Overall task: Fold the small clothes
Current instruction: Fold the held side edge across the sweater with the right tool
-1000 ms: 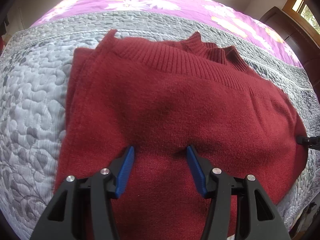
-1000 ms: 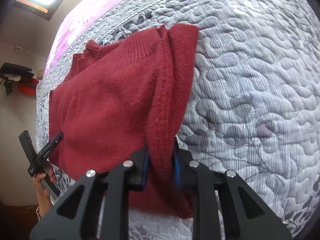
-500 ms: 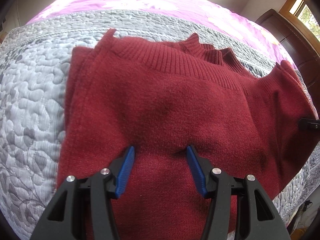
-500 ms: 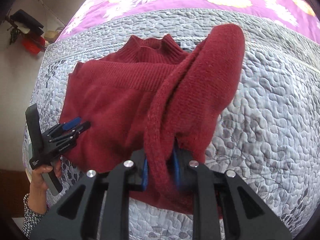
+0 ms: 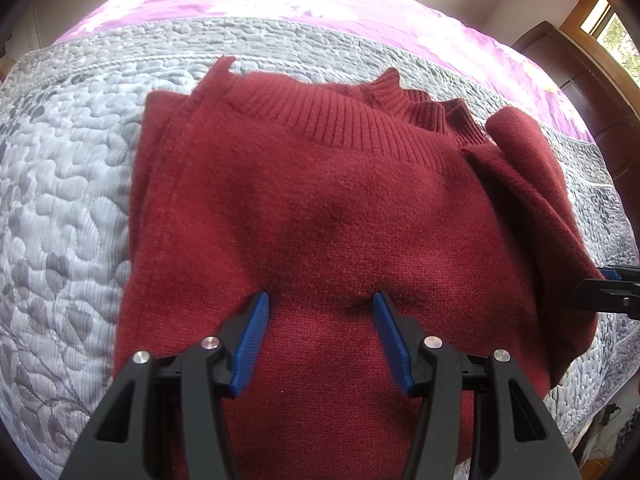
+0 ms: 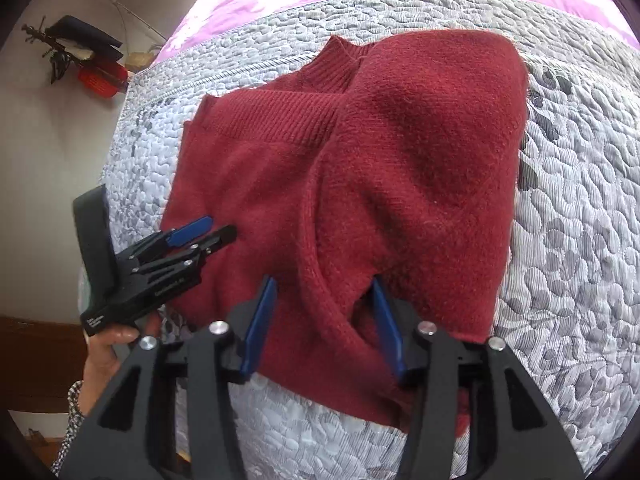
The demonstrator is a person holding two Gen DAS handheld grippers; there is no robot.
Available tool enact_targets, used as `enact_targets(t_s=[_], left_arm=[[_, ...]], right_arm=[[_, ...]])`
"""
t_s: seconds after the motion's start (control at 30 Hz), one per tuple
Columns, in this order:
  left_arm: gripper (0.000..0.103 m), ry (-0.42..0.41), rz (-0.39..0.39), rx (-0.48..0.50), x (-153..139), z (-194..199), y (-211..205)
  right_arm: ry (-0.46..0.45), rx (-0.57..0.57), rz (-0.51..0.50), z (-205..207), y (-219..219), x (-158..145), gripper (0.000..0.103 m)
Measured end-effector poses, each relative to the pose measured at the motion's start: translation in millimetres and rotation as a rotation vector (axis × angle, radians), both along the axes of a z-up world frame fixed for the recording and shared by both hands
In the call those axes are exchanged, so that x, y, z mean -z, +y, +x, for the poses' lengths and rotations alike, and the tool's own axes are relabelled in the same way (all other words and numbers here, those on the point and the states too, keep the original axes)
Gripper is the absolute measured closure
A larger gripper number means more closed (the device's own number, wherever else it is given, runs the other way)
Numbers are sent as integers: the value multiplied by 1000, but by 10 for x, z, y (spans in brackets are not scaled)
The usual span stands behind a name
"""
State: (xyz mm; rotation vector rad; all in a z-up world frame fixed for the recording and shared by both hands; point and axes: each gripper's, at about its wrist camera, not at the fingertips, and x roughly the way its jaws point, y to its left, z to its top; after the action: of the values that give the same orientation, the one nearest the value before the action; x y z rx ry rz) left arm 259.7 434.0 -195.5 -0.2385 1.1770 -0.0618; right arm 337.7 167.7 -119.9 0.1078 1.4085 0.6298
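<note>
Red sweater [image 5: 320, 208] lies folded on grey quilt [image 5: 60, 200], both grippers' fingers spread.

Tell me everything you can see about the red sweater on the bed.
The red sweater is a dark red, fuzzy knit with a ribbed collar and ribbed band. It lies partly folded on the grey quilt, its right side flapped over the body. The left hand-held gripper rests open on its near part; the right hand-held gripper, jaws open, straddles the flap's thick edge.
</note>
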Motion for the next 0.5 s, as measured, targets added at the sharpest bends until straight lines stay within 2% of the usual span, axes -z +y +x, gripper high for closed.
enact_targets(t_s=[0.03, 0.13, 0.23, 0.3, 0.37, 0.43, 0.5], left_arm=[[48, 2, 3, -3, 4, 6, -4], [48, 7, 9, -10, 19, 30, -18], [47, 11, 19, -12, 23, 41, -39], [47, 12, 17, -15, 25, 53, -42], [47, 13, 12, -17, 23, 55, -33], [47, 13, 10, -14, 24, 53, -24], [47, 12, 8, -12, 27, 45, -15]], right_arm=[[4, 8, 20, -5, -60, -62, 43], [0, 21, 77, -49, -189, -231, 43], [88, 23, 230, -54, -325, -326, 43], [79, 22, 229, -67, -358, -393, 43], [37, 46, 187, -72, -441, -452, 43], [-3, 77, 150, -95, -603, -488, 43], [-10, 114, 158, -129, -816, -470, 43]])
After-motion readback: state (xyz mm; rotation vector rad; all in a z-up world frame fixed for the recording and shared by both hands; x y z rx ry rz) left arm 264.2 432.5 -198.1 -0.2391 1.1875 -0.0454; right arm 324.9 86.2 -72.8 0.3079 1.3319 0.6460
